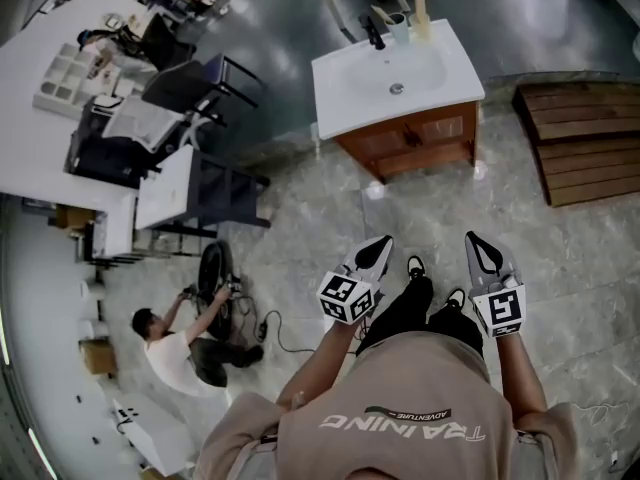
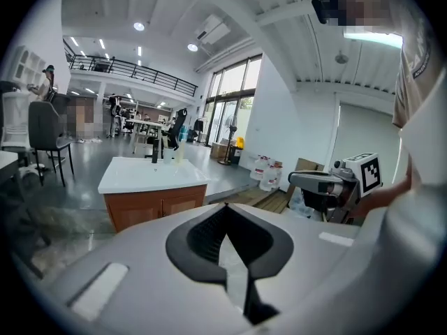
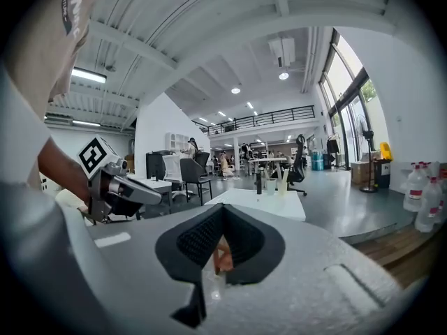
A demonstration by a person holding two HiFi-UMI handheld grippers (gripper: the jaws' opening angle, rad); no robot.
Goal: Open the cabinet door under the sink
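Observation:
The sink unit stands some way ahead of me: a white basin top [image 1: 420, 73] over a brown wooden cabinet [image 1: 415, 140] with its doors closed. In the left gripper view the cabinet [image 2: 157, 206] shows beyond the jaws, far off. My left gripper [image 1: 378, 248] and right gripper [image 1: 481, 245] are held at waist height, pointing toward the sink, both shut and empty. The left gripper [image 2: 226, 218] has its pads together. The right gripper [image 3: 222, 222] also has its pads together, and only the white top [image 3: 269, 202] shows clearly past it.
A black faucet [image 1: 372, 34] and cups [image 1: 400, 26] stand at the back of the sink. Wooden pallets [image 1: 580, 138] lie to its right. White desks and black chairs [image 1: 190, 88] fill the left. A person [image 1: 180, 346] crouches by a wheel at lower left.

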